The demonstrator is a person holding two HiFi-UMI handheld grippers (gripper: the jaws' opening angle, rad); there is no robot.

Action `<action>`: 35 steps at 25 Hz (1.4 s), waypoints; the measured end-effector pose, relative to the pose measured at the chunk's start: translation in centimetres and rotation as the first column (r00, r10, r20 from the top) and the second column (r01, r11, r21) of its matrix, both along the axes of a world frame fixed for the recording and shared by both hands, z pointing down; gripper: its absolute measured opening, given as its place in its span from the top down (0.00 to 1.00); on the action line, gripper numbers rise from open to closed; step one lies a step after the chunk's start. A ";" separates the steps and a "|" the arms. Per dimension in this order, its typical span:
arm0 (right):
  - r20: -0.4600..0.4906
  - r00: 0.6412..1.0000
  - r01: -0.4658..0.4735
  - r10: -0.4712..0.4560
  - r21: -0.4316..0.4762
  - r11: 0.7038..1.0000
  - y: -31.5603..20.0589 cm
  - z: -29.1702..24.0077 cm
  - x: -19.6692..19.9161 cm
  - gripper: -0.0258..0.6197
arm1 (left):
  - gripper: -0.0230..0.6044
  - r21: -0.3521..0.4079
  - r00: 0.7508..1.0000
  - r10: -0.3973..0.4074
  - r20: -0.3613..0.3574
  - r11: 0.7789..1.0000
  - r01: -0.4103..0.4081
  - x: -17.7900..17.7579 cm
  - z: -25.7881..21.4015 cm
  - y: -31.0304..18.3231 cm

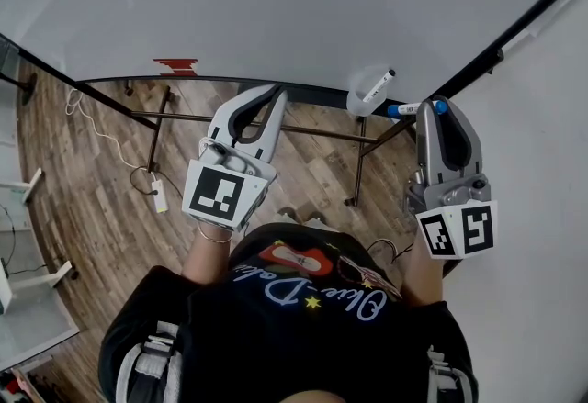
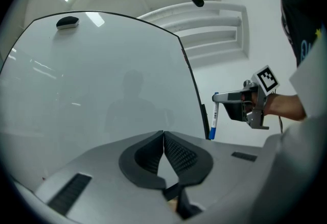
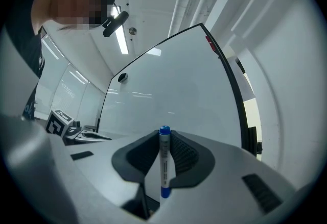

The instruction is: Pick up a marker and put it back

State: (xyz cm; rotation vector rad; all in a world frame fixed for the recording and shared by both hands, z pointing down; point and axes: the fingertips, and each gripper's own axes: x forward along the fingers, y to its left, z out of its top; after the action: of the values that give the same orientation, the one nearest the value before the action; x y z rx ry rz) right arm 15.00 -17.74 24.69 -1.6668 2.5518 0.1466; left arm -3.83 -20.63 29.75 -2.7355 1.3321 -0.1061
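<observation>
In the head view, the person's grey two-jaw left gripper (image 1: 265,100) is held out over the brown wooden floor (image 1: 101,199), just below the lower edge of the large white black-framed whiteboard (image 1: 276,6). The grey right gripper (image 1: 432,107) holds a white marker with blue cap and blue end (image 1: 406,108) crosswise at its jaw tips. This marker is just beside a clear plastic cup (image 1: 360,102) fixed at the board's lower edge, in which a black-capped white marker (image 1: 378,85) stands tilted. In the left gripper view, the left gripper's ribbed black pads meet at their tips with nothing between them. Beyond the board's edge, the right gripper holds the blue-capped marker pointing down. A small black eraser (image 2: 67,22) sits high on the whiteboard. In the right gripper view, the right jaws are clamped on the blue-capped marker. It stands upright between the pads, cap uppermost, with its blue end below them.
</observation>
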 end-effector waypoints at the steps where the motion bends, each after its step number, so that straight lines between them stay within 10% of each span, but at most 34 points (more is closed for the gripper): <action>1: -0.002 1.000 0.003 -0.003 0.003 1.000 -0.3 -0.1 0.0 0.86 | 0.96 -0.001 1.000 -0.003 0.001 1.000 0.003 -0.1 0.1 0.0; 35: 0.006 0.998 0.057 -0.057 -0.189 0.980 -9.2 9.0 -2.0 0.86 | 0.96 -0.016 0.989 -0.148 0.025 0.989 0.149 -4.3 0.2 -0.2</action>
State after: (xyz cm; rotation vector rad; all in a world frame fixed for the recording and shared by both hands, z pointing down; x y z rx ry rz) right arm 13.05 -26.99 33.66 -1.6493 2.6844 -0.1041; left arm -8.11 -20.86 29.94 -2.6369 1.5342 -0.1618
